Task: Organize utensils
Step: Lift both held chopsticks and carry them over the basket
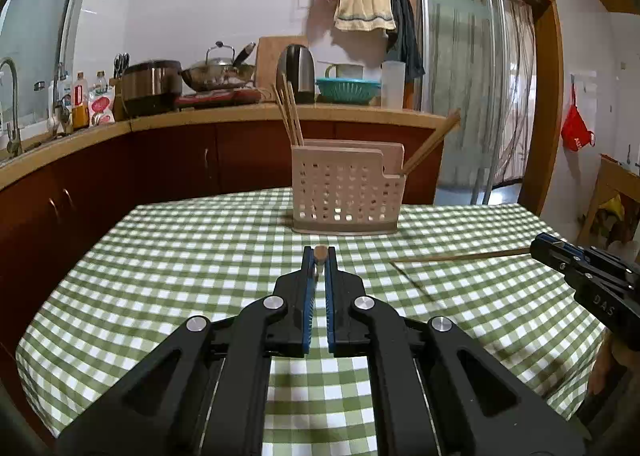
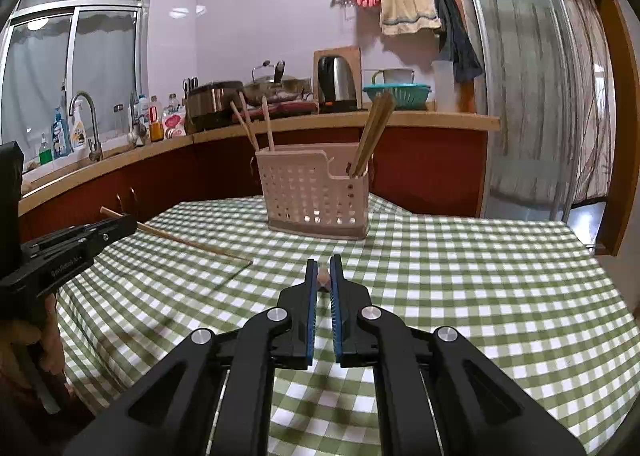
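A beige perforated utensil holder (image 1: 346, 191) (image 2: 318, 195) stands at the far side of the green checked table. Wooden chopsticks stand in its left compartment (image 1: 289, 115) and its right compartment (image 2: 372, 135). My left gripper (image 1: 319, 256) is shut on a wooden chopstick, seen end-on between the pads; in the right wrist view that chopstick (image 2: 188, 242) slopes down to the cloth. My right gripper (image 2: 323, 274) is shut on another wooden chopstick; in the left wrist view it (image 1: 460, 256) points left, low over the table.
The checked tablecloth (image 1: 180, 264) covers the table. Behind it runs a kitchen counter (image 1: 240, 111) with a rice cooker, wok, kettle (image 1: 298, 71) and teal colander. A sink with tap (image 2: 86, 123) is at left. A glass door (image 2: 540, 95) is at right.
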Demonstrator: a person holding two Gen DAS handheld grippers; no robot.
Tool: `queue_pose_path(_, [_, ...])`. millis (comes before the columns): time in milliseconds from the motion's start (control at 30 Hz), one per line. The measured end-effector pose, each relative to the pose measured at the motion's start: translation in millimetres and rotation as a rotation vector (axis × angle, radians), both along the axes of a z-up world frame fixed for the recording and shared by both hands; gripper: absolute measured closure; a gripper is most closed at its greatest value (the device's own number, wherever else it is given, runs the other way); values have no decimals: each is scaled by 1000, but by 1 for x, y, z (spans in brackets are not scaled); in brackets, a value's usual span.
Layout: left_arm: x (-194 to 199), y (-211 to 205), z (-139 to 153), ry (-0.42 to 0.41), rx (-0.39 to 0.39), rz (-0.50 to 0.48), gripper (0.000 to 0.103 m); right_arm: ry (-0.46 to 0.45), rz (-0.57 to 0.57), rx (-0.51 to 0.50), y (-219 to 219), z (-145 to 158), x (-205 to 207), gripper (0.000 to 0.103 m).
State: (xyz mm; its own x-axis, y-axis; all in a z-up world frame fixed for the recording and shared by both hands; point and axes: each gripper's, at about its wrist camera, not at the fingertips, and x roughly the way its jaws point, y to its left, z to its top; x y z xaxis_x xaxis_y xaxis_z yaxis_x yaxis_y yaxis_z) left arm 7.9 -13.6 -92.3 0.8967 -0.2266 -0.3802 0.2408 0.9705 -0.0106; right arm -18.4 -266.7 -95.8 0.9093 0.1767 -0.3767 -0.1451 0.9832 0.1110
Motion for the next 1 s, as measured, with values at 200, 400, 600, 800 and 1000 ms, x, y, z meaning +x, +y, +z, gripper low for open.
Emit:
queue_pose_path(200, [0,4,20,-39,-10,-4,97,-27,-10,-5,-4,16,1,96])
queue_pose_path(400, [15,8,31,-31,-26,-12,97,-24,6,-8,-5,26,13,96])
queue_pose_path(600, [35,8,40,-28,-32,-19,97,-23,22,-19,-4,34,37,96])
queue_pose_path(800, [53,6,45,-28,-32,-21,97,-28,29,-21,-2,40,59,96])
queue_pose_path(1000, [70,4,50,-24,-30,-27,97,-22,42,-27,3,45,79,96])
